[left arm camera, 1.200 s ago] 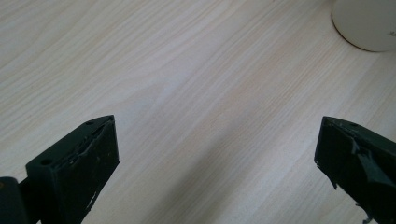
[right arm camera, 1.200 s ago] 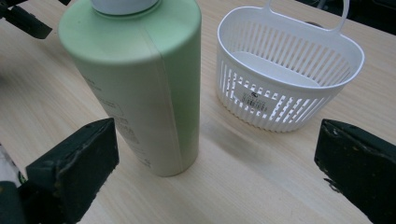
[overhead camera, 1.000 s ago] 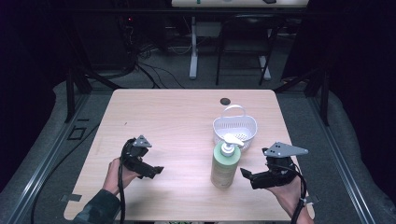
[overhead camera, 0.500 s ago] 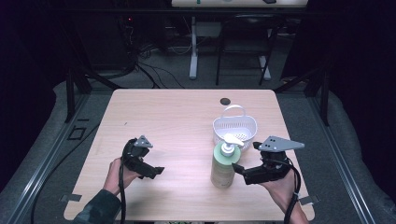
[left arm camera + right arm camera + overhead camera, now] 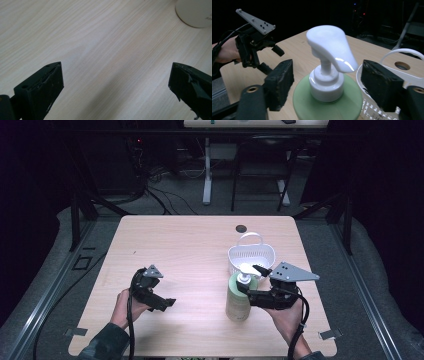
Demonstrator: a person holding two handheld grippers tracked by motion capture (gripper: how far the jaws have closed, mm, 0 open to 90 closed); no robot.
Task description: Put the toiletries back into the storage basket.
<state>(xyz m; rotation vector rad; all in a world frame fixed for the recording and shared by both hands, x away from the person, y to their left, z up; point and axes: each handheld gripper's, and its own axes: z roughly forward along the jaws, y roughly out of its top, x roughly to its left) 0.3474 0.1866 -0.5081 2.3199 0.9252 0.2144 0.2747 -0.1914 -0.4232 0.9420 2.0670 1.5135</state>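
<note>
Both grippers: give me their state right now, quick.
Left gripper: open, holding nothing, above the bare wooden table.
Right gripper: open, jaws either side of the green pump bottle's white neck, not clamped.

No readable text anywhere. Pump bottle [image 5: 195, 12] has a few tiny dark print marks at its edge in the left gripper view, too small and cropped to read. White basket [image 5: 374, 110] shows faint small print low on its wall, blurred, not legible. No brands, numbers, signs.
</note>
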